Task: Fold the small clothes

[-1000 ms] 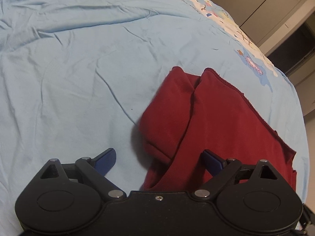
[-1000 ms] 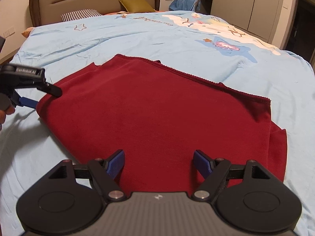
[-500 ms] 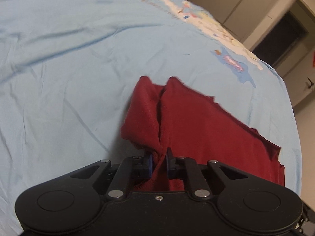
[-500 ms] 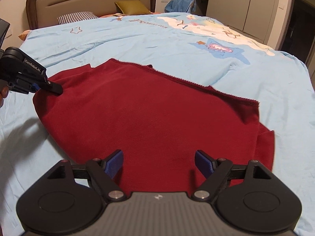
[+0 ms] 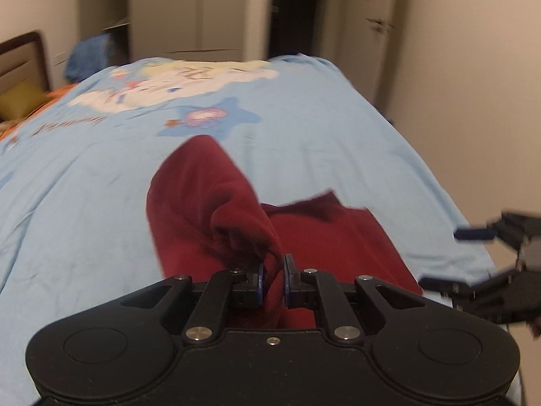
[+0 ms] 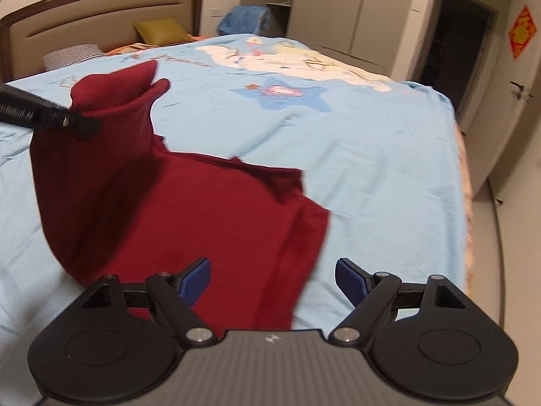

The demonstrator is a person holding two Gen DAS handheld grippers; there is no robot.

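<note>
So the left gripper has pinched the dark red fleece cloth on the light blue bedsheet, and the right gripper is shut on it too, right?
Not quite. The left gripper is shut on the dark red fleece cloth, but the right wrist view shows the right gripper open, holding nothing.

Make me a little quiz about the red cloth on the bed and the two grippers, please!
1. True or false: the left gripper is shut on the red cloth.
2. Multiple choice: the right gripper is (A) open, with its blue pads apart, (B) clamped on the cloth, (C) out of view.
3. Fill in: the pinched end of the cloth is lifted above the light ______ bed cover.

Key:
1. True. Cloth is pinched between its pads.
2. A. It holds nothing.
3. Blue.
</note>
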